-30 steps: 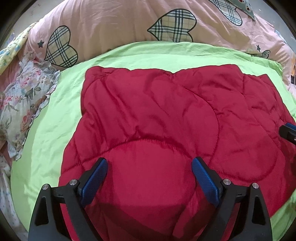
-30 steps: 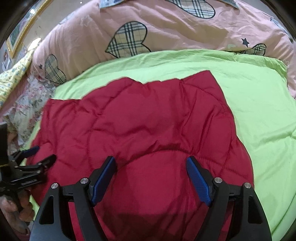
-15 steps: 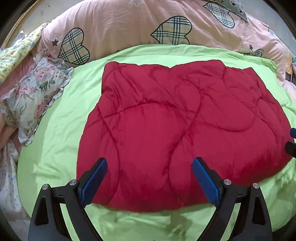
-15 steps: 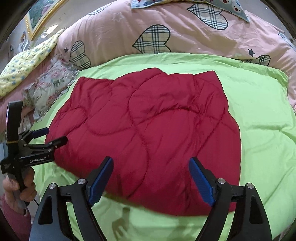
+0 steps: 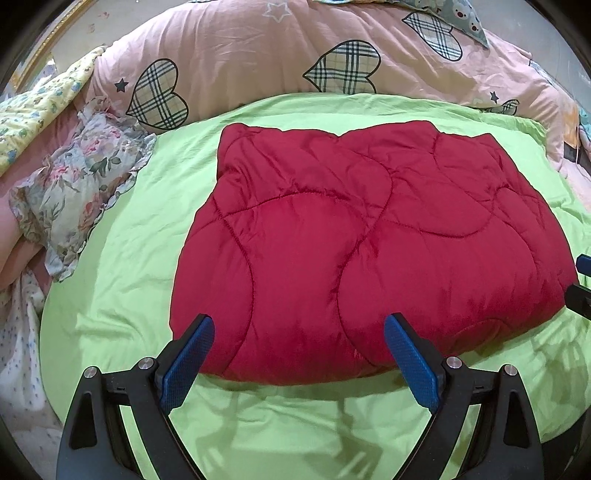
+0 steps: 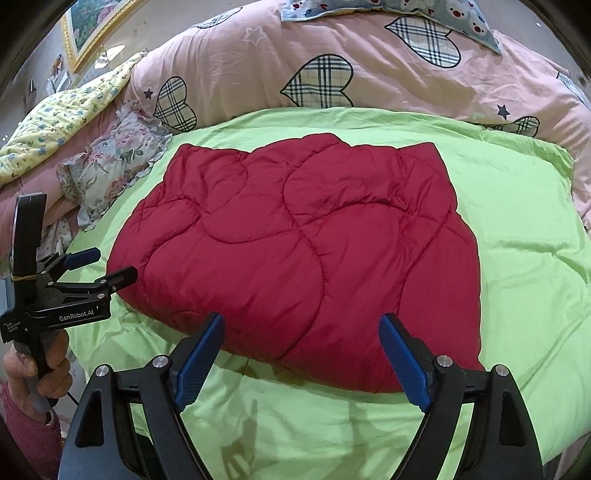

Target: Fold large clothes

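Note:
A red quilted garment [image 5: 369, 240] lies folded into a thick, roughly rectangular pad on the lime green sheet [image 5: 122, 280]; it also shows in the right wrist view [image 6: 303, 258]. My left gripper [image 5: 299, 339] is open and empty, above the garment's near edge. It also shows from the side at the left of the right wrist view [image 6: 107, 264], beside the garment's left edge. My right gripper [image 6: 301, 336] is open and empty, above the garment's near edge. Its fingertips [image 5: 583, 264] show at the right edge of the left wrist view.
A pink quilt with plaid hearts [image 5: 295, 55] is piled along the back of the bed. A floral pillow [image 5: 74, 184] and a yellow flowered cloth [image 5: 37, 114] lie at the left. A framed picture [image 6: 92, 26] hangs at the upper left.
Both grippers have pulled back and up from the red garment. It filled the views before; now it lies whole in view with green sheet in front.

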A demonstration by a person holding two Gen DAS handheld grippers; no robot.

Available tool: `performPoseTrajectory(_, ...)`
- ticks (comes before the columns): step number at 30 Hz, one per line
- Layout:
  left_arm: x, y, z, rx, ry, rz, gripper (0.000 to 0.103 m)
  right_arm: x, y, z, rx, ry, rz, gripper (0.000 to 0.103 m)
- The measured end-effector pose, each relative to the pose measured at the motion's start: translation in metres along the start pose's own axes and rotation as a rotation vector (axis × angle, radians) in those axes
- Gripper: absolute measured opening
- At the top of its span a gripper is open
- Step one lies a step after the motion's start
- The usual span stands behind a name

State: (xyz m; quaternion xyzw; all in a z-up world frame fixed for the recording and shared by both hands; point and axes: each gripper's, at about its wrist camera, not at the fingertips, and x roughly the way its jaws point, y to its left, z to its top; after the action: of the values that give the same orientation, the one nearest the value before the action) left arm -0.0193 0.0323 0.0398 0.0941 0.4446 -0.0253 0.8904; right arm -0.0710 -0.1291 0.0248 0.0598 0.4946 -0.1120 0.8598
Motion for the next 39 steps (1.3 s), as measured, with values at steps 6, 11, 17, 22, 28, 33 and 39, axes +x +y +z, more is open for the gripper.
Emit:
performPoseTrajectory(6, -0.009, 0.001, -0.002, 0.013, -0.013, -0.007, 0.094, -0.003, 0.003, 0.001, 0.000, -0.005, -0.004, 0.088)
performPoseTrajectory(11, -0.013, 0.002, -0.002, 0.019, -0.022, 0.000, 0.094, -0.005, 0.003, 0.004, 0.003, -0.006, -0.017, 0.088)
performPoseTrajectory(17, -0.017, 0.004, 0.000, 0.022, -0.028, 0.003, 0.094, -0.006, 0.002, 0.008, 0.010, -0.005, -0.013, 0.089)
performPoseTrajectory(22, -0.021, 0.004, 0.000, 0.029, -0.037, 0.006, 0.094, -0.005, 0.002, 0.009, 0.012, 0.002, -0.003, 0.089)
performPoseTrajectory(28, -0.023, 0.006, 0.002, 0.032, -0.044, 0.008, 0.094, 0.001, 0.005, 0.012, 0.006, 0.026, -0.007, 0.089)
performPoseTrajectory(33, -0.025, 0.010, 0.005, 0.016, -0.050, 0.006, 0.094, 0.002, 0.009, 0.015, -0.002, 0.022, -0.006, 0.089)
performPoseTrajectory(39, -0.025, 0.010, 0.005, 0.017, -0.056, 0.007, 0.094, 0.004, 0.010, 0.021, -0.001, 0.014, -0.003, 0.089)
